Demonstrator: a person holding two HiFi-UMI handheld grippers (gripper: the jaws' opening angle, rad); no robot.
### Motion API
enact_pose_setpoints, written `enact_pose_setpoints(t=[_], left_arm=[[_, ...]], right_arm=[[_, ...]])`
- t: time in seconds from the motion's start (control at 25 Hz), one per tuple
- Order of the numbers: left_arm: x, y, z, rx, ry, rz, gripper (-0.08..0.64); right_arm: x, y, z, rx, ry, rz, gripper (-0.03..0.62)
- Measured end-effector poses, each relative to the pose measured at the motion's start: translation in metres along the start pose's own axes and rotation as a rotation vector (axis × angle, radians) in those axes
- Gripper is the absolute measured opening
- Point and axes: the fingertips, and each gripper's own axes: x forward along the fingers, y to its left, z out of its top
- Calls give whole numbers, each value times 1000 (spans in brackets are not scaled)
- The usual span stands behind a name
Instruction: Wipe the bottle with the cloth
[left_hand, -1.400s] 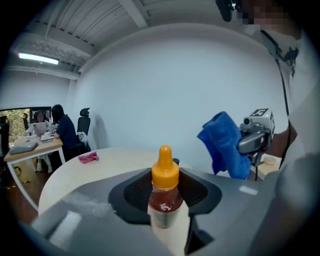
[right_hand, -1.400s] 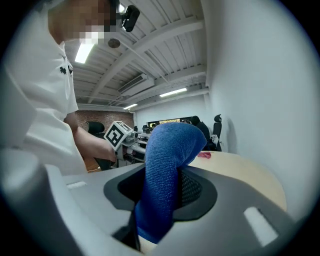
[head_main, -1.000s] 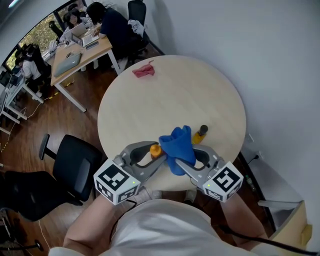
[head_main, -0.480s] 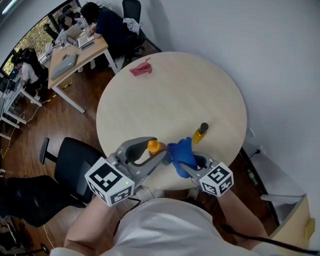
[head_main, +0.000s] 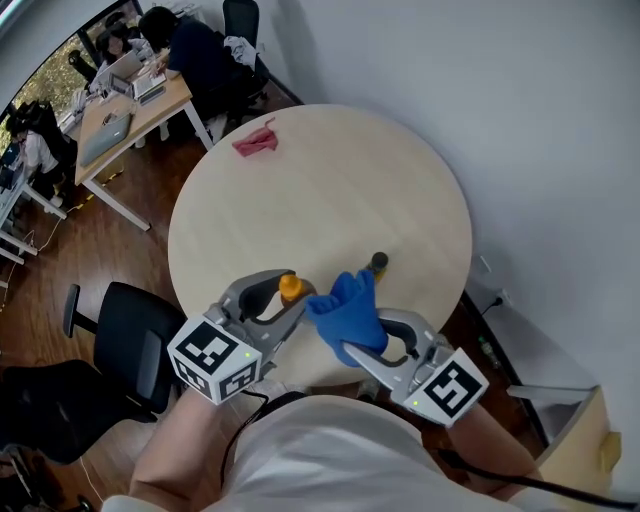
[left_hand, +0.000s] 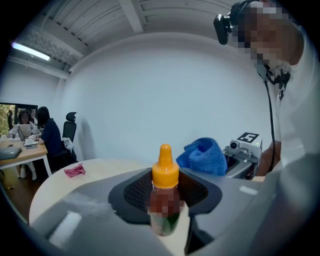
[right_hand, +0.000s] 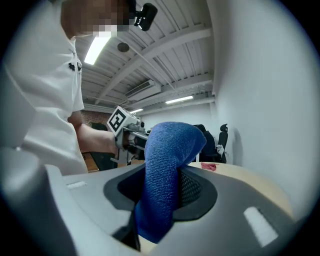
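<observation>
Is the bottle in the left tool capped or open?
Capped. The orange cap sits on the bottle, which stands upright between the jaws of the left tool.

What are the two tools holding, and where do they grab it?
The left tool pinches the orange-capped bottle round its body, below the cap. The right tool pinches the blue cloth low down; the rest bunches above.
</observation>
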Motion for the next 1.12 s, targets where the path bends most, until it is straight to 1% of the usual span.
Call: enact_pose_setpoints(t=[0.04,0.12,0.28,0.44,0.56,0.68,0.76,0.84,0.96,1.04,1.12], left_arm=[[3,-1,2,-5,-5,3,161],[7,-5,8,-20,-20,9,161],[8,-16,23,-33,-49,10,161],[-2,-22,32,-27,-59,28,161],[-15,-32,35,-28,-69,45,161],[-22,-30,37,-22,-72,60,161],[-25,-27,36,-17,-67,65,161],[-30,-29,33,-7,-59,63,161],[-32,-39,26,2,-45,44,161],[-31,-45,21,0,-36,30,161],[-29,-51,17,-4,-30,15,161]], right_arm=[[0,5,-1,-12,29,19,156],[3,11,-15,-8,87,50,156],[15,12,-54,50,147,70,156],[25,16,-92,94,210,104,156],[22,21,-121,119,268,123,156],[20,8,-147,121,339,117,156],[15,-8,-153,132,353,88,156],[8,-25,-140,138,320,46,156],[0,-45,-94,113,227,-9,156],[0,-50,-55,69,157,-8,156],[1,-45,-17,5,100,24,156]])
